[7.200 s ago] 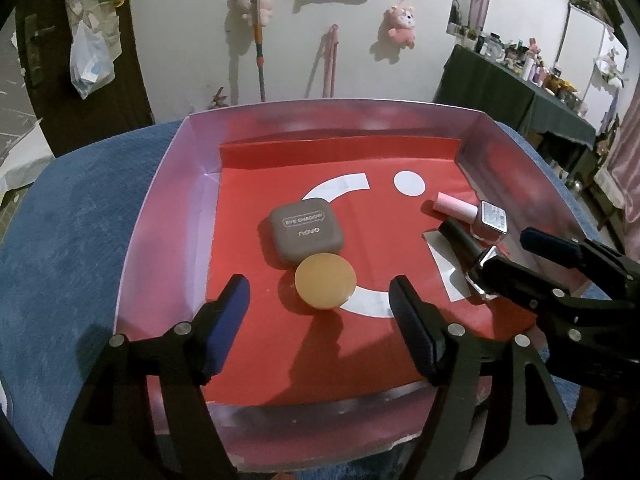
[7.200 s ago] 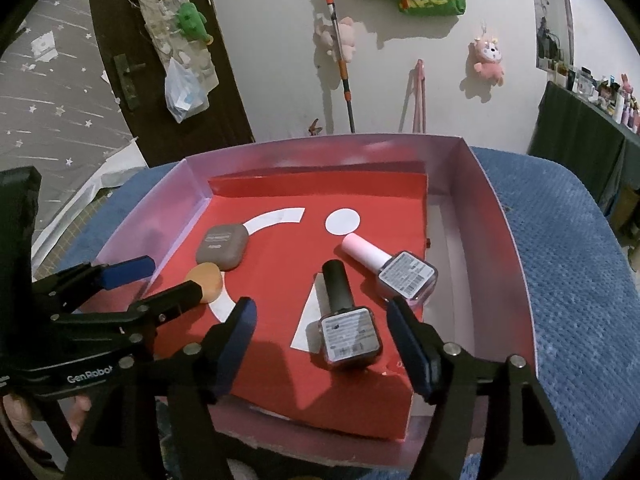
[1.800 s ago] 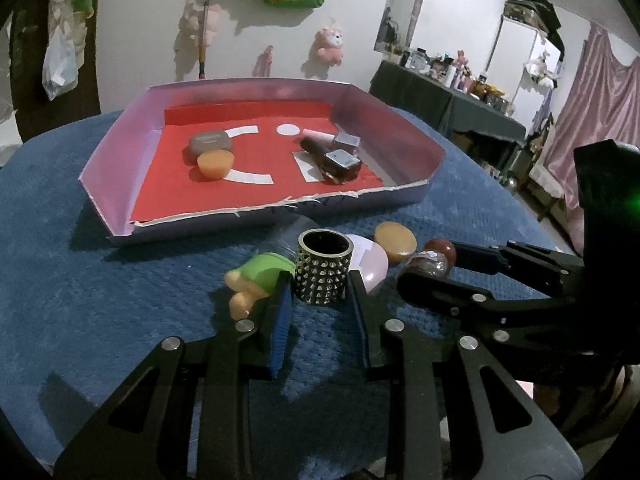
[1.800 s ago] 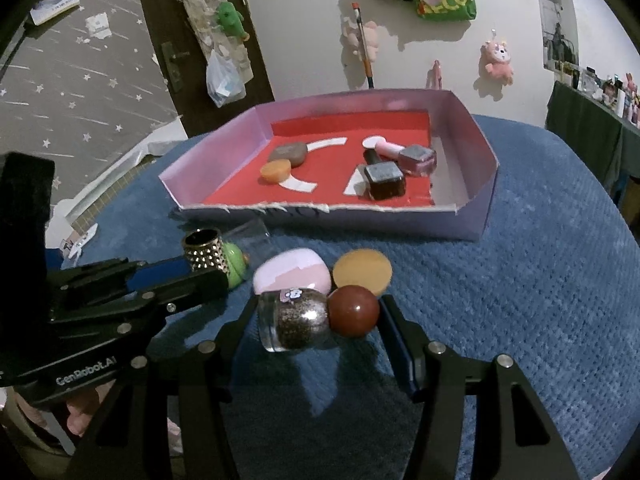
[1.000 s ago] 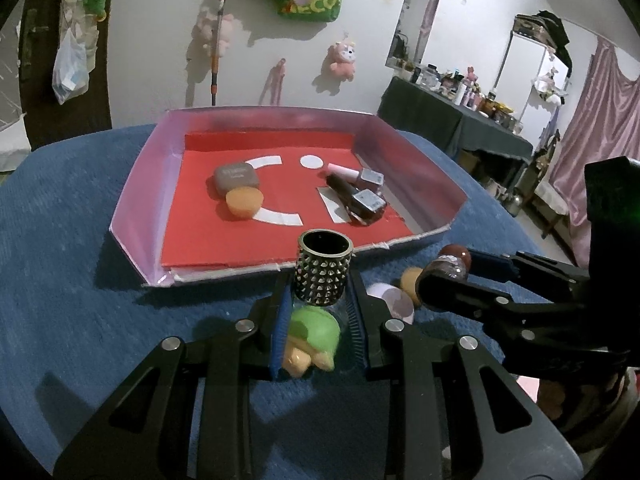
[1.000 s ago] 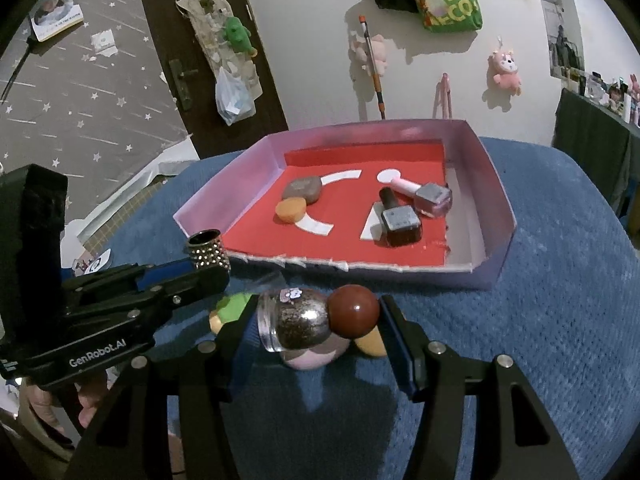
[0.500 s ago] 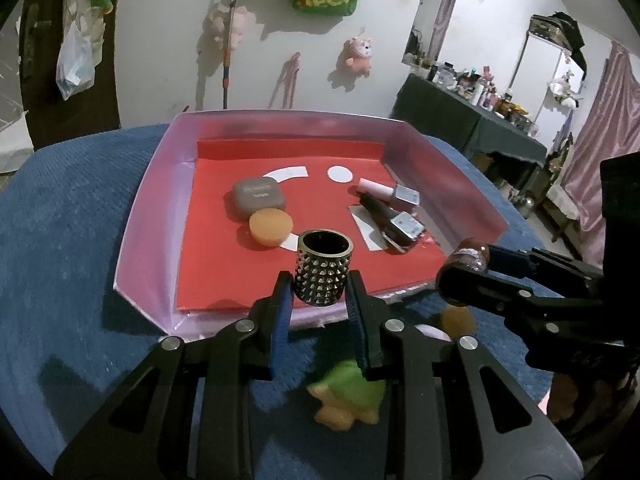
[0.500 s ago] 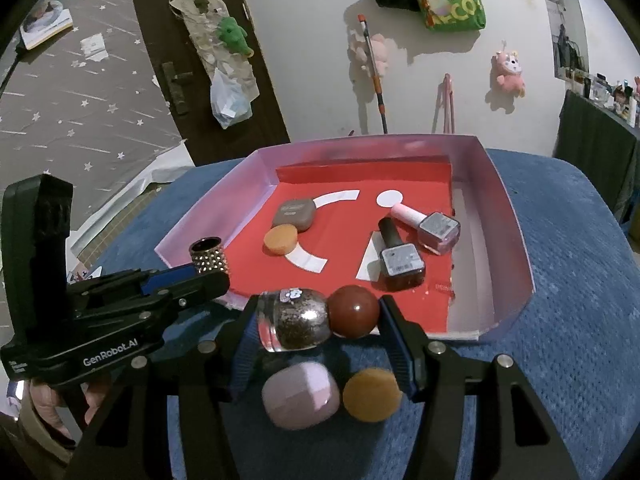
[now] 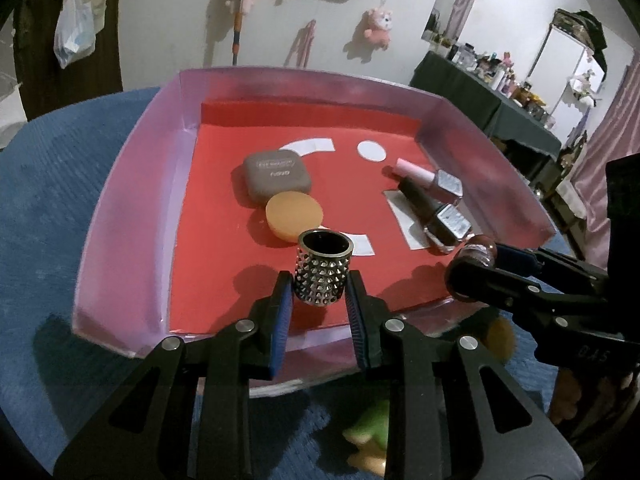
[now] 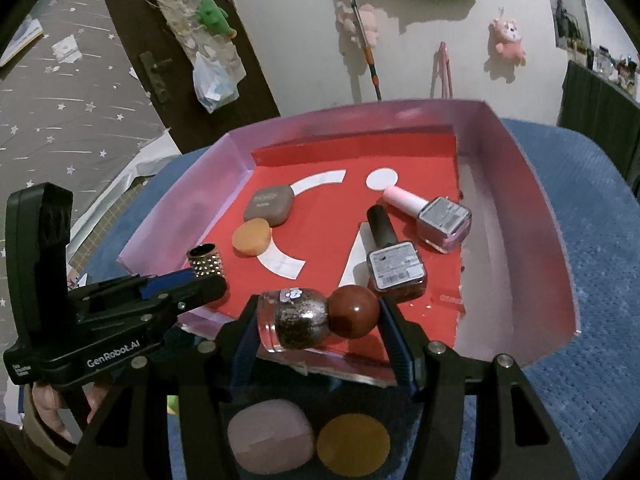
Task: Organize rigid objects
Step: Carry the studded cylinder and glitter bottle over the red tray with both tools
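My left gripper [image 9: 320,294] is shut on a studded metal cylinder [image 9: 323,269], held upright over the near edge of the pink tray [image 9: 120,208]. The same cylinder [image 10: 206,261] shows at the left of the right wrist view. My right gripper [image 10: 318,316] is shut on a glitter polish bottle with a round brown cap [image 10: 316,318], lying crosswise between the pads above the tray's near rim [image 10: 560,272]. Inside, on the red liner, lie a grey eyeshadow case [image 9: 276,174], an orange puff [image 9: 294,214], a dark polish bottle [image 10: 394,260] and a pink polish bottle [image 10: 434,216].
The tray rests on a blue textured cloth [image 9: 48,200]. In front of it lie a pink compact [image 10: 270,438], an orange round pad [image 10: 353,444] and a green toy figure [image 9: 370,428]. A person's hand [image 10: 48,412] grips the left tool's handle. Walls and cluttered shelves stand beyond.
Both grippers have moved forward with their loads, from above the loose items on the cloth to over the tray's near edge. The tray looms larger now.
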Action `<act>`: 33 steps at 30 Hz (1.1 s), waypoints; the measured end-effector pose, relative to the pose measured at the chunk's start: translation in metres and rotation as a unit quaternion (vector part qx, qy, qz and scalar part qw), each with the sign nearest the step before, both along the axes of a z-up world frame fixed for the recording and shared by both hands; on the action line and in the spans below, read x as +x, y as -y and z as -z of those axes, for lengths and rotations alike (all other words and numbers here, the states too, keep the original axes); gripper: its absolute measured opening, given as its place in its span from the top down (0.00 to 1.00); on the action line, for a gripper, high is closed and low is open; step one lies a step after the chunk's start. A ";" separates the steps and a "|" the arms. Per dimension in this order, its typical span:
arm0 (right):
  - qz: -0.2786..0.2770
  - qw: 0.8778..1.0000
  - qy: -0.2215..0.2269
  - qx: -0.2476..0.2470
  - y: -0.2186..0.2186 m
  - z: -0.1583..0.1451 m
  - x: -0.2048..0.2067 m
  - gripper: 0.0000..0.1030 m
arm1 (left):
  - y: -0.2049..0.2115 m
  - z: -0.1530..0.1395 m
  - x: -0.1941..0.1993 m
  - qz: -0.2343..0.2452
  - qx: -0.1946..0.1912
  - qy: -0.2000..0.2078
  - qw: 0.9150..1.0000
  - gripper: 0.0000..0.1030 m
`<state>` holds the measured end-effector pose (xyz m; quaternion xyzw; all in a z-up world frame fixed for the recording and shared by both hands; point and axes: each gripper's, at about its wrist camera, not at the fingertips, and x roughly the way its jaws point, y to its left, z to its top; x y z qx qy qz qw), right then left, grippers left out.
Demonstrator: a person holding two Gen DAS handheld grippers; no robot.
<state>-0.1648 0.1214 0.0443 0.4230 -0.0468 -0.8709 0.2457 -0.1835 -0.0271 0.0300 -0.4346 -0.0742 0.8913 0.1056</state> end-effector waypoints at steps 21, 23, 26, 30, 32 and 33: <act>0.028 0.999 0.025 0.034 -0.001 0.012 -0.041 0.42 | -0.005 0.007 -0.039 -0.003 0.004 0.031 0.999 0.76; 0.030 0.998 0.024 0.039 -0.001 0.013 -0.044 0.42 | -0.005 0.009 -0.042 -0.003 0.003 0.031 0.999 0.76; 0.036 0.998 0.020 0.049 0.000 0.015 -0.047 0.42 | -0.005 0.010 -0.043 -0.008 0.000 0.026 1.000 0.76; 0.042 0.997 0.019 0.062 0.000 0.017 -0.052 0.42 | -0.001 0.012 -0.044 -0.015 0.003 0.021 1.000 0.77; 0.041 0.997 0.017 0.066 0.002 0.017 -0.052 0.42 | -0.002 0.013 -0.044 -0.014 0.000 0.019 1.000 0.77; 0.041 0.997 0.017 0.069 0.003 0.018 -0.052 0.42 | -0.003 0.013 -0.043 -0.013 -0.003 0.017 1.000 0.77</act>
